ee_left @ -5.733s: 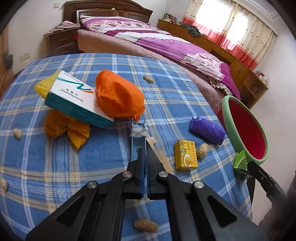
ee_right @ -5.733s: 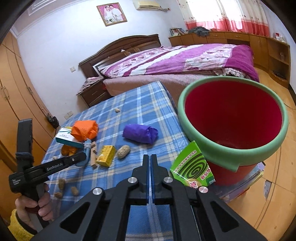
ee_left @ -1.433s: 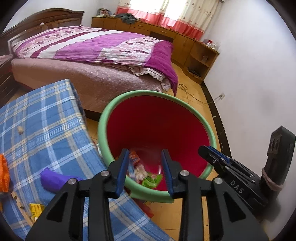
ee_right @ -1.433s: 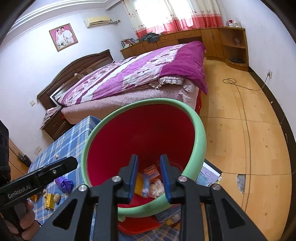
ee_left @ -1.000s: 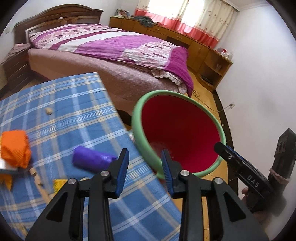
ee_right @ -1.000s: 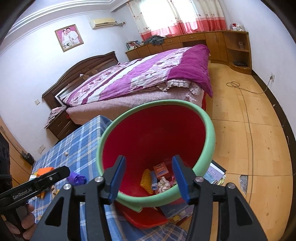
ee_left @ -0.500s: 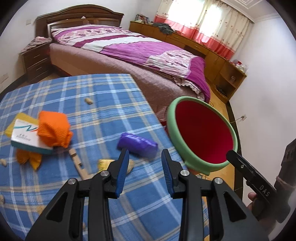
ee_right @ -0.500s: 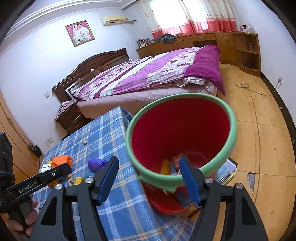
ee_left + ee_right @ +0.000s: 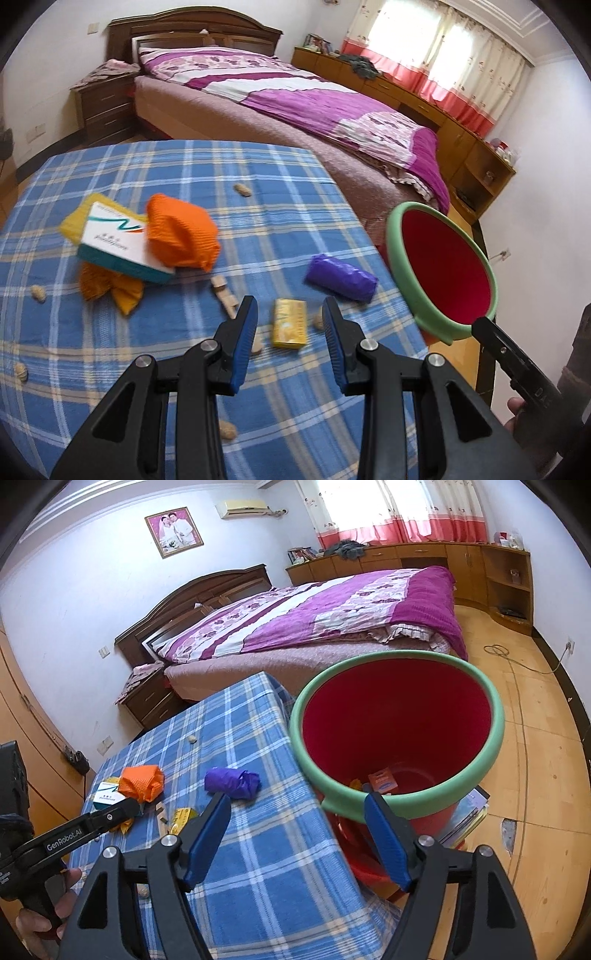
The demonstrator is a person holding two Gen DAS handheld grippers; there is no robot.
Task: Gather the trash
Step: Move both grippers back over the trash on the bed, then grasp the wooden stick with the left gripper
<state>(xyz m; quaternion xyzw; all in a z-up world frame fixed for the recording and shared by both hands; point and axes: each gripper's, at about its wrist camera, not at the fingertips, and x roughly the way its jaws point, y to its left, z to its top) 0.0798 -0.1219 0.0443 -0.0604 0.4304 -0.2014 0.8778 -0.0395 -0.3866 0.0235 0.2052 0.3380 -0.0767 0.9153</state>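
The trash lies scattered on the table (image 9: 295, 184), which has a blue checked cloth. Nearest to our left gripper (image 9: 290, 325) we see a small yellow box (image 9: 290, 324), lying flat; in the left wrist view it appears between the two blue pads, but the pads do not touch it. The fingers stand partly apart and hold nothing. Just beside the box there is a peanut (image 9: 318, 320), and a little farther a crumpled purple wrapper (image 9: 341, 277) near the table edge. A short wooden stick (image 9: 224, 295) lies to the left of the box. Farther back, an orange net bag (image 9: 180, 232) rests against a white and teal carton (image 9: 118, 243), which sits over yellow foam pieces (image 9: 110, 291). More peanuts are spread on the cloth, well apart from each other.

The red bucket (image 9: 495, 716) with a green rim stands beside the table, on the floor side. In the right wrist view we see some trash already on its bottom, among it an orange packet (image 9: 382, 781). Our right gripper (image 9: 297, 827) hangs above the table edge, close to the bucket rim; its jaws are opening and nothing is between them.

Behind the table stands a bed (image 9: 295, 92) with a purple cover.
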